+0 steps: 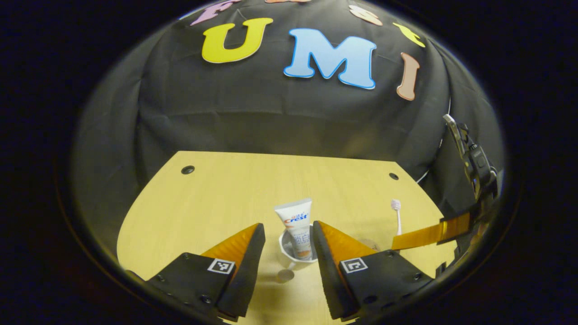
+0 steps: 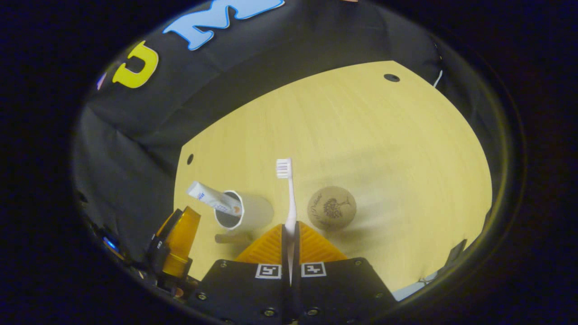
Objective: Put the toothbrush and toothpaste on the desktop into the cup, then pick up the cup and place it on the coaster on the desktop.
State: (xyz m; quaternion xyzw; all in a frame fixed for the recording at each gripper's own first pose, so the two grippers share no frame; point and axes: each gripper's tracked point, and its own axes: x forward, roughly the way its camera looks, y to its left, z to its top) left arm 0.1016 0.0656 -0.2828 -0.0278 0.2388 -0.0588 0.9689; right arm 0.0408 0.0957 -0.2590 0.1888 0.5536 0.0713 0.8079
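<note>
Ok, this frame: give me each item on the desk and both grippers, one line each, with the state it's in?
Toothpaste: standing in the cup, leaning on its rim, top half sticking out.
Cup: upright on the desk, off the coaster.
Toothbrush: clamped by its handle, bristle end pointing away, off the desk.
Coaster: flat on the desk, nothing on it.
Left gripper: open, fingers either side of the cup.
Right gripper: shut on the toothbrush.

Between the spread left fingers [image 1: 266,257]: cup [image 1: 293,253] with toothpaste [image 1: 296,225] standing out of its mouth, blocking the gap. Just right of the closed right fingers [image 2: 300,239]: coaster [image 2: 332,207]; cup just left. Beyond these, bare surface [image 2: 384,149] up to the far edge.
</note>
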